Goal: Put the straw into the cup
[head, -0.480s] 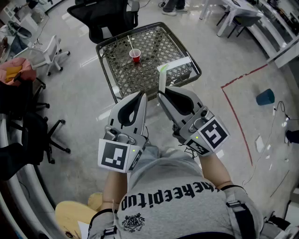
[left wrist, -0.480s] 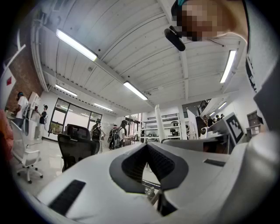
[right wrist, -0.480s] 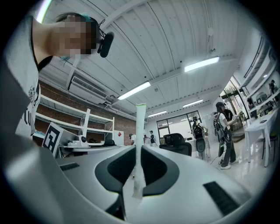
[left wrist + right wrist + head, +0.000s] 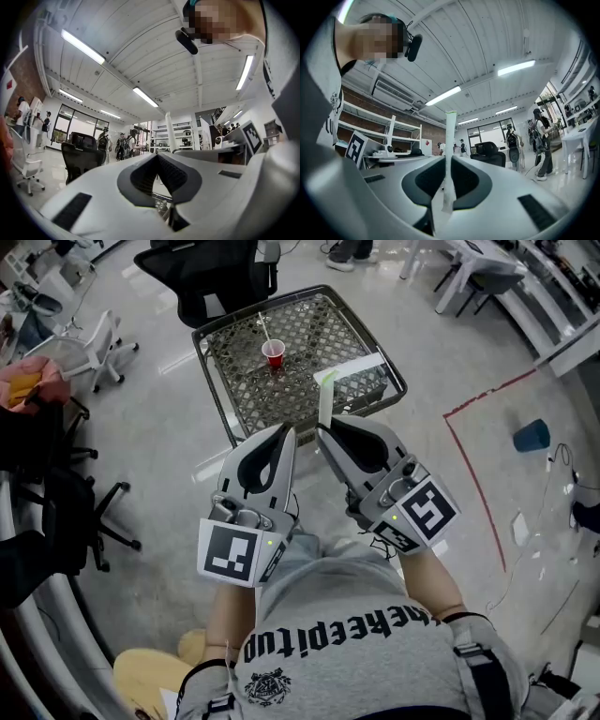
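Note:
A red cup stands on the far part of a metal mesh table, with a thin straw leaning out of it. My right gripper is shut on a white paper-wrapped straw with a green tip, held upright well short of the cup. In the right gripper view the wrapped straw rises between the pads of the right gripper. My left gripper is beside it, shut and empty; in the left gripper view the tips of the left gripper meet.
A white paper strip lies on the table's right side. A black office chair stands behind the table and a white chair to its left. Red floor tape and a blue bin are on the right.

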### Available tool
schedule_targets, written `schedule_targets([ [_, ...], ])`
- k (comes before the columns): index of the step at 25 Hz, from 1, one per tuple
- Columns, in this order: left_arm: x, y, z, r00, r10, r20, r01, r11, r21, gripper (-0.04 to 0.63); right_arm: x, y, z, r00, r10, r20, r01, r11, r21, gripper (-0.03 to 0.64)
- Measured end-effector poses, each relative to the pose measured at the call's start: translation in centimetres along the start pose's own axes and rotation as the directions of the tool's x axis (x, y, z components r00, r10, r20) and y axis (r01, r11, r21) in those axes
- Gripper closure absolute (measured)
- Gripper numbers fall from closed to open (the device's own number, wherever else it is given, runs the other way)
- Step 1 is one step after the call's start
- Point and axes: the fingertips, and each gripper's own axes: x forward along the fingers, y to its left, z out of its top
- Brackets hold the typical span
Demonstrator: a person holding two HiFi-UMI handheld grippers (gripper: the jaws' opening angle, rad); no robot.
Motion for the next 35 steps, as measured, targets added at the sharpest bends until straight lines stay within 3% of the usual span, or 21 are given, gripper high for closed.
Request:
schedule_targets([
  [15,0.7,5.2,-0.7,0.999,-0.046,-0.004,0.046,0.999,-0.006,0.572,4.8,-0.8,-1.0,0.998,-0.059,0.021,0.057,0.995,0.078,0.563],
  [25,1.1,7.6,-1.3,0.995,-0.098,0.016,0.098,0.995,-0.023,0.572,6.4,-1.1,-1.4,0.991,-0.132,0.032,0.130,0.990,0.054,0.563],
  [31,1.3,7.9,-2.5,0.990,-0.129,-0.049,0.128,0.991,-0.026,0.572,7.1,-1.3,-1.6,0.990,-0.142,0.010,0.141,0.989,0.047,0.563],
  [35,2.1,8.5,-1.9,0.994,-0.106,-0.002,0.106,0.993,-0.045,0.572,7.6,-1.9,-1.7,0.991,-0.133,0.010,0.132,0.990,0.056,0.563],
])
